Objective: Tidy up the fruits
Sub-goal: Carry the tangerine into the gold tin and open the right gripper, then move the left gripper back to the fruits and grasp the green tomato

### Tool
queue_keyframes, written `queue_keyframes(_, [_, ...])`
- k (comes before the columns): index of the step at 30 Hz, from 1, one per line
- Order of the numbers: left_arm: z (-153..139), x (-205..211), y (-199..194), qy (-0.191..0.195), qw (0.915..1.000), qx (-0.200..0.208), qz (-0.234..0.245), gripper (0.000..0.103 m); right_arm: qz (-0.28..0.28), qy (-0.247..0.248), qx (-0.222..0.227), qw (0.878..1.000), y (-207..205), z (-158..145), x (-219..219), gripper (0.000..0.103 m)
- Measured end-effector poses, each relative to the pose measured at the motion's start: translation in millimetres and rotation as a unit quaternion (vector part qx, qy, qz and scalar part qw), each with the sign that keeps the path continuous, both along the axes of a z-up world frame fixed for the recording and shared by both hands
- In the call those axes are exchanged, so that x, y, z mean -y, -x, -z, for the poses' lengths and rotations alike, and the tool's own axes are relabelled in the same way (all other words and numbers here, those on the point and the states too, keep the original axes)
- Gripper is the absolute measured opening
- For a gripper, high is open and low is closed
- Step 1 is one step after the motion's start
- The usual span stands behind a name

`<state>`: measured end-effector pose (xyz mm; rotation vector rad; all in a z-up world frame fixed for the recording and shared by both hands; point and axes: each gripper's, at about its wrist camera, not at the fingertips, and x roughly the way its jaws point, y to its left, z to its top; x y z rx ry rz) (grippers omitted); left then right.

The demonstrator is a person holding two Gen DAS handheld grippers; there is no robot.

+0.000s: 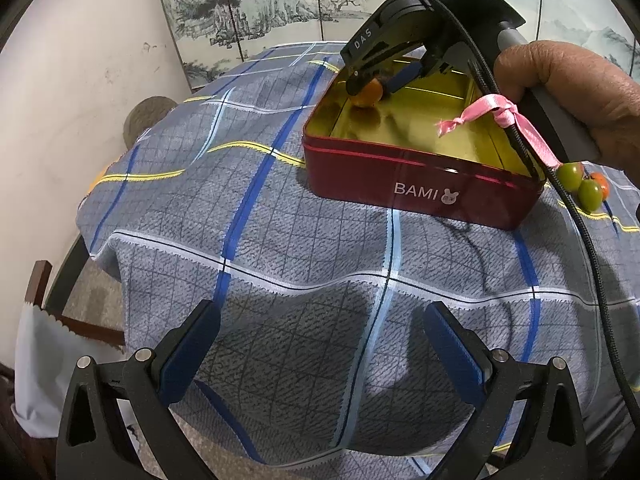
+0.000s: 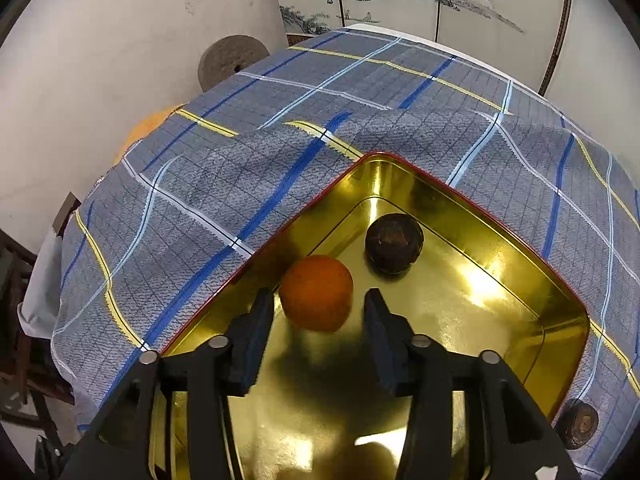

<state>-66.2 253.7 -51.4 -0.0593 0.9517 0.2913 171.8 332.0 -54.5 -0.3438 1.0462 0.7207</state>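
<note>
**Orange between parted fingers inside the red tin**

The right gripper [image 2: 318,330] reaches down into the tin, its blue-padded fingers [image 2: 256,332] spread apart with an orange [image 2: 316,292] just ahead of them, between the tips; the left pad sits at the fruit's edge, the right pad stands clear of it, so the fruit looks released rather than clamped. In the left wrist view the same orange [image 1: 366,94] sits by the tin's far left corner, at the right gripper's tips. Just beyond it inside the tin rests a dark, round, wrinkled fruit [image 2: 394,242]. The tin [image 1: 420,184] is red outside, gold inside, lettered "BAMI". Another dark fruit [image 2: 578,424] lies on the cloth outside the tin's right corner. Small green and orange fruits [image 1: 584,184] sit beside the tin's right end. The left gripper [image 1: 320,344] hangs wide open and empty above the checked blue-grey cloth [image 1: 280,240] covering the tabletop, well short of the tin.
</note>
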Motion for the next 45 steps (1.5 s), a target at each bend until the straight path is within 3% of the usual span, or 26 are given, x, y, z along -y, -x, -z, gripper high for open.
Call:
queue_keyframes(8, [2.8,-2.9,-0.1,-0.001,1.0000,-0.005,-0.005,0.101,0.001,-0.020,0.015,1.000,3.9,-7.4,5.2,0.054])
queue_keyframes(14, [-0.3,-1.2,4.4,-0.013,0.9999,-0.002,-0.003,0.101,-0.010,-0.102,0.047,0.994,21.7,-36.0,32.1,0.063])
queue_keyframes(18, [-15.7,5.2,12.7,-0.028,0.9991,0.028,0.018,0.101,-0.008,-0.166,0.087,0.982,55.3,-63.9,91.9,0.069])
queue_keyframes(20, [-26.9,13.7,17.0,-0.034,0.9973,0.048,0.043,0.101,0.002,-0.175,0.119,0.977,75.8,-71.0,134.5,0.077])
queue_keyframes(22, [-40.2,26.4,19.5,-0.035,0.9942,0.065,0.078,0.101,0.022,-0.160,0.156,0.975,96.0,-70.8,183.2,0.077])
queue_keyframes(24, [-53.5,40.8,18.1,-0.015,0.9893,0.081,0.120,0.101,0.055,-0.129,0.184,0.973,110.8,-62.8,231.5,0.077])
queue_keyframes(29, [-73.9,76.9,-6.4,0.052,0.9740,0.088,0.202,0.101,0.167,-0.051,0.192,0.966,119.4,-28.9,348.9,0.077])
queue_keyframes(33, [-78.0,108.6,-44.9,0.126,0.9568,0.063,0.255,0.101,0.240,-0.056,0.187,0.951,118.7,-17.8,419.9,0.077])
queue_keyframes(35, [-78.7,122.1,-61.4,0.144,0.9521,0.059,0.263,0.101,0.265,-0.059,0.181,0.945,114.3,-12.5,442.4,0.077])
queue_keyframes(38, [-72.5,148.5,-82.2,0.138,0.9527,0.049,0.266,0.099,0.285,-0.090,0.165,0.940,112.5,-4.1,465.4,0.077])
queue_keyframes(43, [-47.1,188.0,-119.5,0.163,0.9481,0.003,0.273,0.070,0.265,-0.109,0.172,0.942,111.0,-9.0,464.5,0.077])
queue_keyframes(45, [-36.0,197.8,-133.9,0.153,0.9554,-0.006,0.252,0.069,0.263,-0.128,0.174,0.941,112.1,-10.6,469.1,0.077])
